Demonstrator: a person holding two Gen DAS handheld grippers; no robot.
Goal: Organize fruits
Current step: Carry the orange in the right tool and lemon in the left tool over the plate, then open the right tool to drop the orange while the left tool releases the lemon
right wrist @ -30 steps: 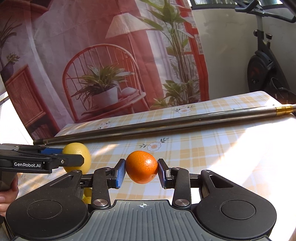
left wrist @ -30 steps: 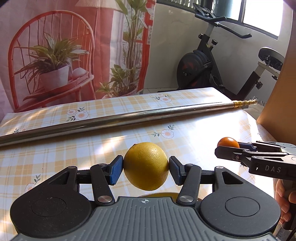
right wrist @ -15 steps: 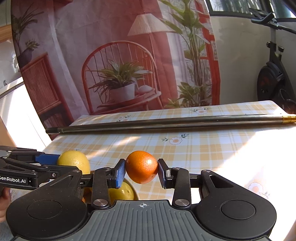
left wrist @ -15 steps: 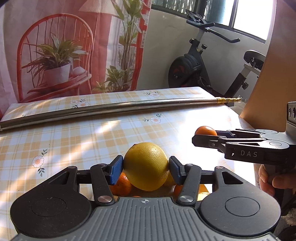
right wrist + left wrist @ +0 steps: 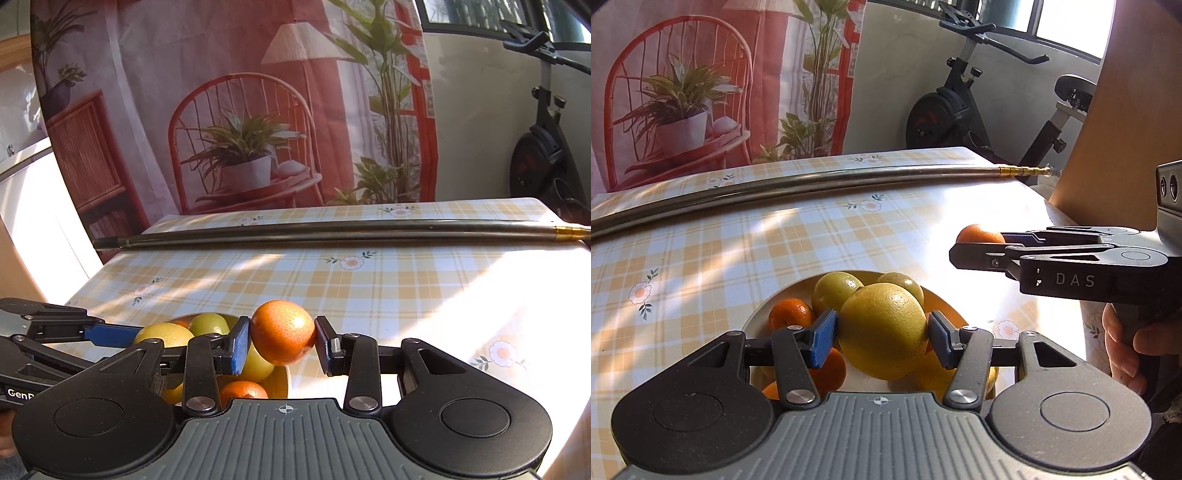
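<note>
Yellow, pebbled rind fills the left gripper (image 5: 882, 338), whose blue pads pinch a large lemon (image 5: 882, 328) at its widest girth above the bowl (image 5: 757, 314) of citrus; the right gripper (image 5: 282, 345) likewise clamps a small orange (image 5: 282, 330) across its middle, just beside the bowl's rim. Both fruits look firm yet rounded and slick-skinned — judged liable to roll (the lemon being the heavier) — so a grip at the equator suits, with light pressure to avoid bruising.
</note>
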